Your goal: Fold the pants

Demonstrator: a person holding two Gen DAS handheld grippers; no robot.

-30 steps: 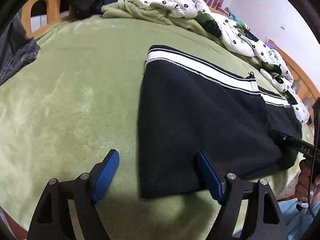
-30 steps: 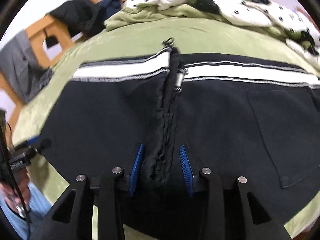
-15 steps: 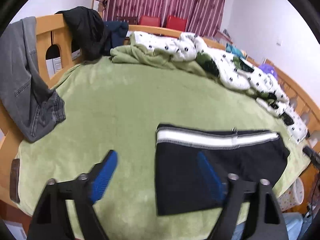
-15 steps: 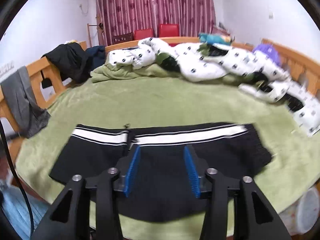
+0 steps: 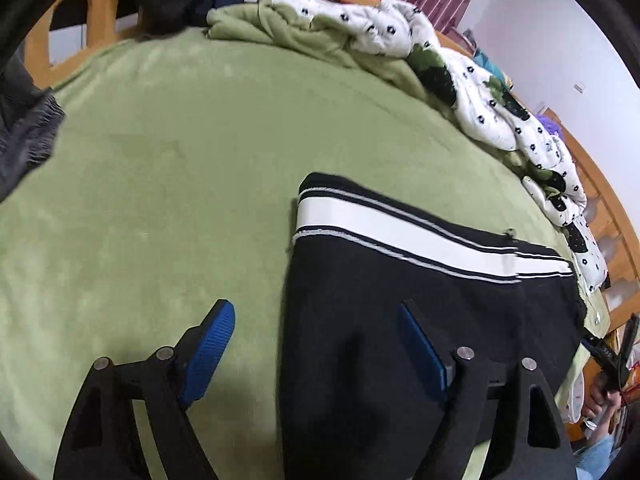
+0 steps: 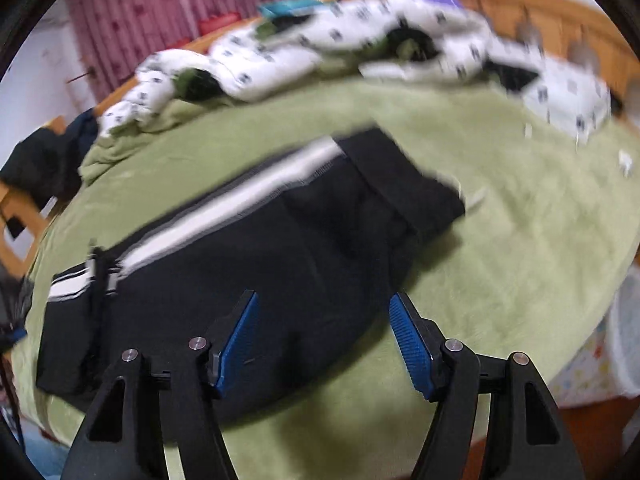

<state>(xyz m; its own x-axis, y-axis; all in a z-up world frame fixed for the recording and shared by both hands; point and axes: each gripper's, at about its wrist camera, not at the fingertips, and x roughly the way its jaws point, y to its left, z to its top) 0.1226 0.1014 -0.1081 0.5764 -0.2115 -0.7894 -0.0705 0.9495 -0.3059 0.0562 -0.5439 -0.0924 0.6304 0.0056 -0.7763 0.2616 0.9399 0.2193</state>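
black soft knit pants with white waistband stripe (image 5: 400, 320) | limp, light, likely sags | take hold at folded edge corners | left tool (image 5: 316, 344) open, empty | right tool (image 6: 324, 344) just widened, empty, blurred view

The right wrist view was smeared by motion: the pants (image 6: 248, 248) showed soft edges, and their white stripe and the dark fastening at nine o'clock were too blurred to make out. The spotted quilt (image 6: 304, 52) at twelve o'clock was streaked, its print unreadable. In the left wrist view the pants (image 5: 400, 320) ran under the right finger (image 5: 424, 352) of the left gripper (image 5: 316, 352) and off the six o'clock edge. A grey garment (image 5: 24, 140) at nine o'clock was cut by the lens rim. At four o'clock a hand (image 5: 600, 394) was half hidden behind a black tool.
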